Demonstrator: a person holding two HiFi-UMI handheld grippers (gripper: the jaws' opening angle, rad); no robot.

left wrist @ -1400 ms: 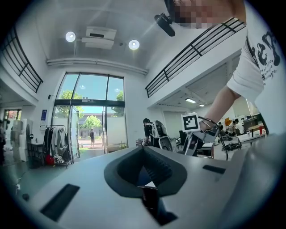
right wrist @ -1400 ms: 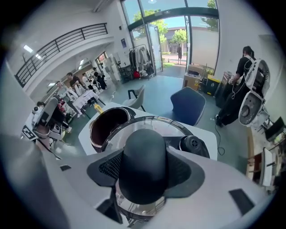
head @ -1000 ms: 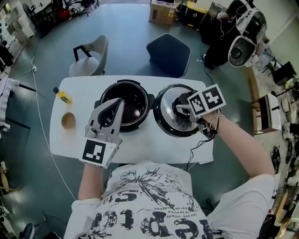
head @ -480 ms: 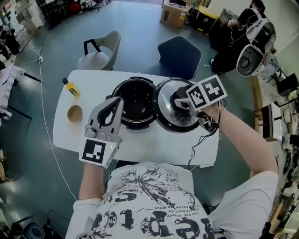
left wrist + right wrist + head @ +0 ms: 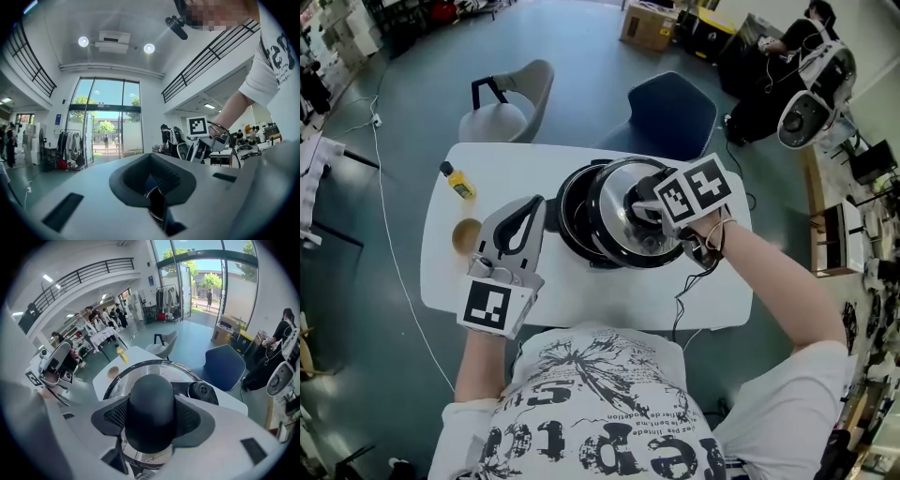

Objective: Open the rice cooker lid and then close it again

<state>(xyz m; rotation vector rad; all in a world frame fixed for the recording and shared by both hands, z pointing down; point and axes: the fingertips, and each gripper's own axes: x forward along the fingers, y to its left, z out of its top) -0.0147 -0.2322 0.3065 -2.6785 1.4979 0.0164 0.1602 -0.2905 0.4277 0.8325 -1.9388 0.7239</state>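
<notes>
Lid — round, shiny — domed black knob

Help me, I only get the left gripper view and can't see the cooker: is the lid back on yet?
Observer: Not seated. The lid hangs over the rice cooker, offset toward the person's right, leaving the cooker's left rim exposed.
Operator: What's carrying it?
Observer: The right gripper; its jaws are clamped on the lid's black knob.
Operator: Is my left gripper in the way?
Observer: No, the left gripper is at the cooker's left side, apart from the lid.
</notes>
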